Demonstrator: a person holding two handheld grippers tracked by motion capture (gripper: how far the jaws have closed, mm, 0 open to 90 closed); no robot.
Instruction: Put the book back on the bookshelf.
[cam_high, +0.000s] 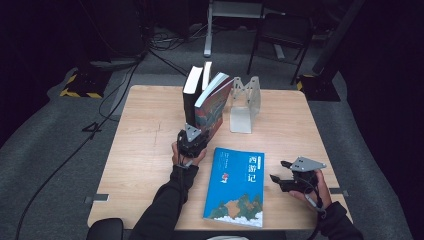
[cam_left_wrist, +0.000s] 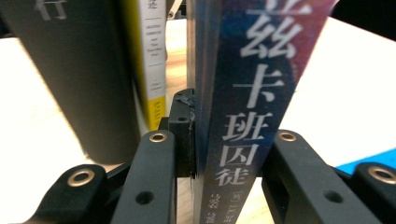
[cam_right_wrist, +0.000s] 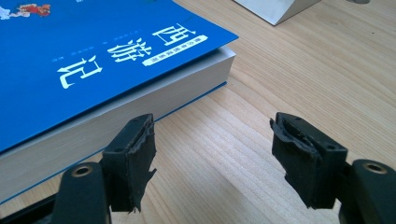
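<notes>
While clamped, tilted book fills left claw.

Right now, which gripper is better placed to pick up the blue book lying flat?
Right. The right gripper hangs open just beside the blue book, jaws facing its page edge with nothing between them. The left gripper is busy, clamped on the leaning book's spine at the standing row.

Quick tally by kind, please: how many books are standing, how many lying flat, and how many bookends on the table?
Standing books: 3, black book, white book, leaning red-and-blue book
Flat books: 1, blue paperback
Bookends: 1, grey metal bookend
Total: 5
</notes>
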